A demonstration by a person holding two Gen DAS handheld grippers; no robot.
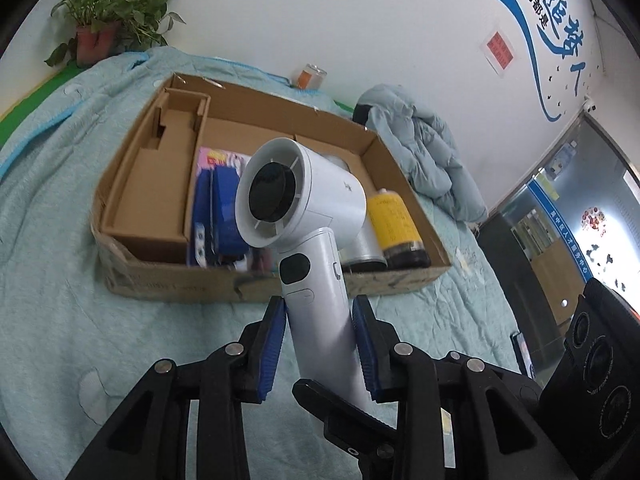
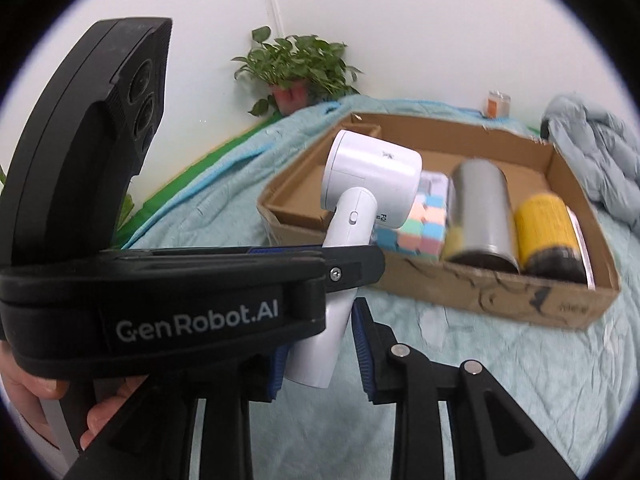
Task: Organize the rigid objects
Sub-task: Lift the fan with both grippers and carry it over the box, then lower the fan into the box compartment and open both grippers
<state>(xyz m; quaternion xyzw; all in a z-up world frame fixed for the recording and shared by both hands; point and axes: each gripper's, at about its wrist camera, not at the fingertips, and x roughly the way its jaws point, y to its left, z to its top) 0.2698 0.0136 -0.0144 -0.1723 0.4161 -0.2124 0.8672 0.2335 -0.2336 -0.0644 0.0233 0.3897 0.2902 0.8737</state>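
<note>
- Teal quilt (image 1: 80, 300) covers the work surface, with a white wall and a potted plant (image 1: 108, 20) behind it.
- A shallow cardboard box (image 1: 160, 276) sits on the quilt. It already holds a silver can (image 2: 480, 216), a yellow can (image 2: 548, 232), a pastel block cube (image 2: 420, 228) and blue packaged items (image 1: 220, 208).
- The white hair dryer (image 1: 304, 200) is not in the box yet; it is held up in the air at the box's near side, head toward the box.
- The left gripper (image 1: 320, 344) is clamped on the dryer's handle, its blue pads pressing both sides.
- The right gripper (image 2: 320, 352) has the bottom end of the same handle between its fingers. The left one crosses in front and hides one side, so I cannot tell whether the right gripper is gripping it.
- By the look of it, most of the sorting is done. What remains is to carry the dryer over the near wall and set it in the free space in the box, then let go.
</note>
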